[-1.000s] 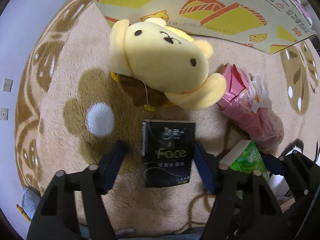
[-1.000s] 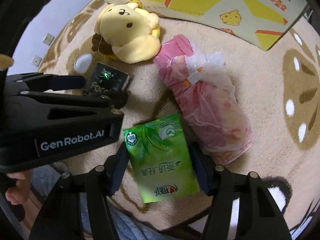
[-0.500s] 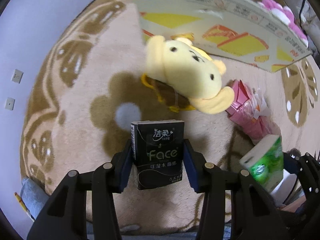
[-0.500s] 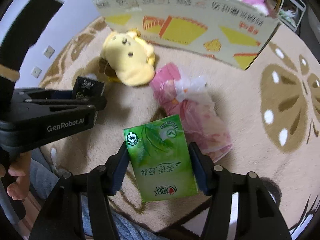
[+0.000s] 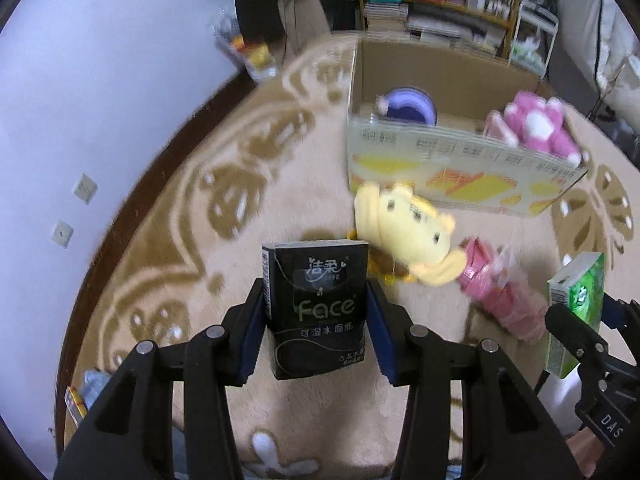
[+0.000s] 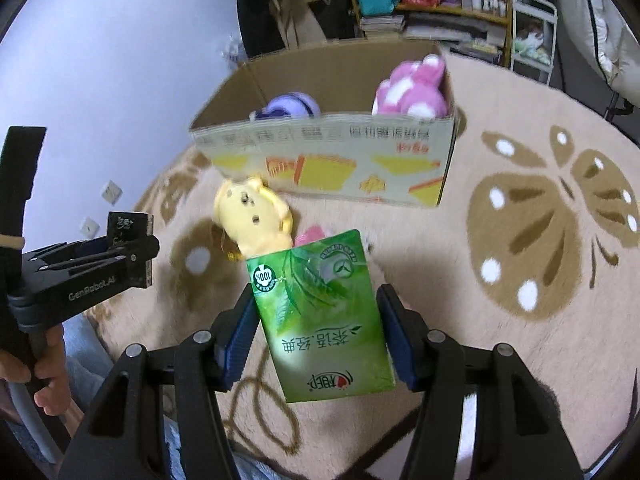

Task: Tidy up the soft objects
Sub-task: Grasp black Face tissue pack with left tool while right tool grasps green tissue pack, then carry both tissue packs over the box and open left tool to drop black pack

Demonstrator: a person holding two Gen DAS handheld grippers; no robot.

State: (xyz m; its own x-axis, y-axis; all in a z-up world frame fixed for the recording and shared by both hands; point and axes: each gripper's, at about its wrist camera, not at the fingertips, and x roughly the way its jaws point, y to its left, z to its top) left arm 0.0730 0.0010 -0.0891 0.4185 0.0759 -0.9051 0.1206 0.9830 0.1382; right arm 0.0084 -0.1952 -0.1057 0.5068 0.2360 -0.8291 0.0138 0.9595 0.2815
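My left gripper [image 5: 316, 304] is shut on a black tissue pack [image 5: 316, 304] and holds it above the rug. My right gripper [image 6: 318, 312] is shut on a green tissue pack [image 6: 324, 320], also lifted; that pack shows at the right edge of the left wrist view [image 5: 576, 308]. A yellow plush toy [image 5: 404, 232] and a pink plastic-wrapped pack [image 5: 500, 292] lie on the rug in front of an open cardboard box [image 6: 332, 160]. The box holds a pink plush [image 6: 412, 88] and a purple plush [image 6: 288, 106].
A beige rug with brown patterns [image 6: 540, 220] covers the floor. A white wall with sockets [image 5: 84, 188] runs along the left. Shelves and clutter [image 6: 440, 12] stand behind the box. A hand [image 6: 44, 380] holds the left gripper's handle.
Both grippers closed on their tissue packs and lifted them off the rug. The view rose, so the box's open inside with its plush toys now shows.
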